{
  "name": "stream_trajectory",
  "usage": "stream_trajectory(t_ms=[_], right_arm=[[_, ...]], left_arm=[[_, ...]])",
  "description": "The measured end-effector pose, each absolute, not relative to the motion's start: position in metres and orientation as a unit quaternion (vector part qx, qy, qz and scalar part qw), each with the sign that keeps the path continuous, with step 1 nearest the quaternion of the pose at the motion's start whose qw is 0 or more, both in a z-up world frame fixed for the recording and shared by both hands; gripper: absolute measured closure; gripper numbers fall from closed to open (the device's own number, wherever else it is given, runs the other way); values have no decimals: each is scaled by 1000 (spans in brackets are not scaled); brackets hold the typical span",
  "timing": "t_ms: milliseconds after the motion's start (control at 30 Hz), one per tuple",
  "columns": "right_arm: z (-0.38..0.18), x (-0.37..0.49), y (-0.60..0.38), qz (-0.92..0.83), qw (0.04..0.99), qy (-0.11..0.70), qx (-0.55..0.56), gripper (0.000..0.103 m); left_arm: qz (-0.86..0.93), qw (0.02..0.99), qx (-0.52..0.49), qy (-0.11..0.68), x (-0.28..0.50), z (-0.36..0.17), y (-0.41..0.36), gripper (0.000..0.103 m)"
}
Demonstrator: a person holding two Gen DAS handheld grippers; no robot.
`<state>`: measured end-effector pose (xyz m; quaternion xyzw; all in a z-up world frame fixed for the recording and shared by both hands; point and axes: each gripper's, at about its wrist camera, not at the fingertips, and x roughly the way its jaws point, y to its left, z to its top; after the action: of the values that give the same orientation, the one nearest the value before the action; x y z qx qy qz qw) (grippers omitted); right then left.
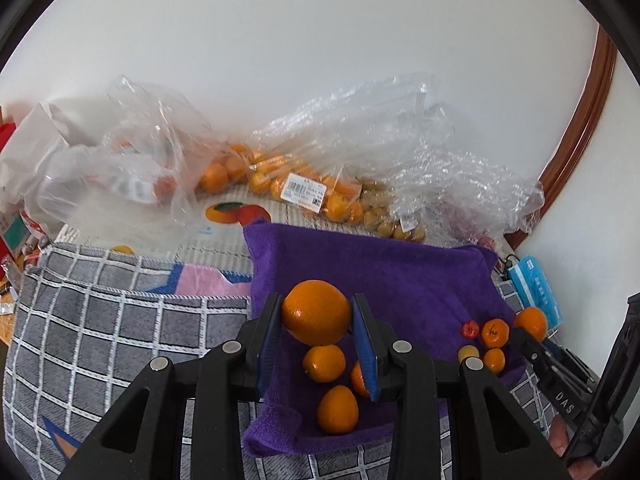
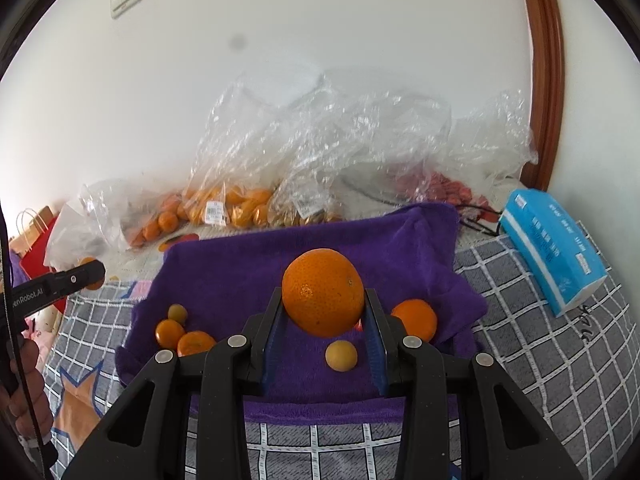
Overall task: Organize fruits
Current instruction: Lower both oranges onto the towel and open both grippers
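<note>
My left gripper (image 1: 316,314) is shut on a large orange (image 1: 316,312) and holds it above the purple towel (image 1: 400,276). Below it lie three small oranges (image 1: 324,363). At the towel's right sit a small red fruit (image 1: 469,329), mandarins (image 1: 495,333) and a yellowish fruit (image 1: 467,353). My right gripper (image 2: 323,300) is shut on another large orange (image 2: 323,296) above the same towel (image 2: 240,272). A yellow fruit (image 2: 341,355) and a mandarin (image 2: 415,318) lie under it; small oranges (image 2: 170,333) lie at the left.
Clear plastic bags of oranges (image 1: 296,188) and other fruit (image 2: 224,204) lie along the white wall. A grey checked cloth (image 1: 100,340) covers the table. A blue tissue pack (image 2: 552,240) lies at the right. A red bag (image 2: 36,256) stands far left.
</note>
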<state>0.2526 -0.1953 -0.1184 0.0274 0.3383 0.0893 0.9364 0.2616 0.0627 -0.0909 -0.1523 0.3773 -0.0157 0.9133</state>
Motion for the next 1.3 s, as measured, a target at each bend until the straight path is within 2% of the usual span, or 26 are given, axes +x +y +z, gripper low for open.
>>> stream_trajectory(t_ms=[367, 1300], right_arm=[[-177, 265, -186, 100, 911, 400, 22, 66], [-186, 262, -163, 112, 912, 394, -28, 66]], left_arm=[[-34, 898, -136, 418, 279, -128, 35, 70], [-65, 893, -156, 417, 305, -147, 25, 70]])
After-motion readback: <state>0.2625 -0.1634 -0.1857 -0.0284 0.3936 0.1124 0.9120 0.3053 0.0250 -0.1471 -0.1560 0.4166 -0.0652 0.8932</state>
